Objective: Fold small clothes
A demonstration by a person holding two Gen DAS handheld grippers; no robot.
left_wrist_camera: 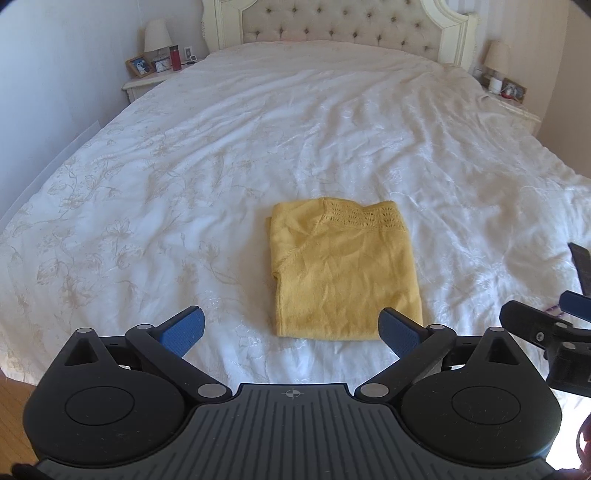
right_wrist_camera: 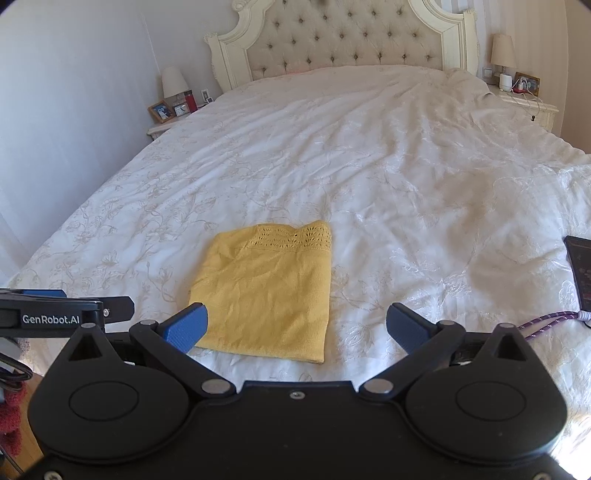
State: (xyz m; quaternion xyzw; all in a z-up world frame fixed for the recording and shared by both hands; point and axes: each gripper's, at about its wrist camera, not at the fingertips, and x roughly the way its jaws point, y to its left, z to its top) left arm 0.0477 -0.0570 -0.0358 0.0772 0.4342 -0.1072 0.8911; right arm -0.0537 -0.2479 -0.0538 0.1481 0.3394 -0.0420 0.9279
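1. The yellow knit sweater [left_wrist_camera: 341,271] lies folded into a compact rectangle on the white bedspread [left_wrist_camera: 258,147], near the foot of the bed and well short of the tufted headboard [left_wrist_camera: 340,29]; judged from how it lies, the folding looks finished or nearly so.
2. The left gripper [left_wrist_camera: 291,330] hangs above the near edge of the sweater with its blue pads spread wide and nothing between them; its right pad sits over the sweater's near right corner in the left wrist view, though whether it touches cannot be told.
3. The right gripper [right_wrist_camera: 297,326] is likewise wide apart and empty, its left pad over the sweater's near left corner in its own view.
4. The next move probably calls for either one last fold across the middle (each gripper pinching a near corner and carrying it toward the lace-patterned hem) or simply leaving the piece where it is.
5. The sweater is a soft, fine knit with faint creases, a diagonal raglan-like seam and an openwork band along the far edge; it should drape limply and slide on itself when lifted.
6. The bedspread is smooth, wrinkled fabric with a pale floral pattern, and a dark phone [right_wrist_camera: 580,273] with a purple braided cable [right_wrist_camera: 546,321] lies at the right, well apart from the sweater
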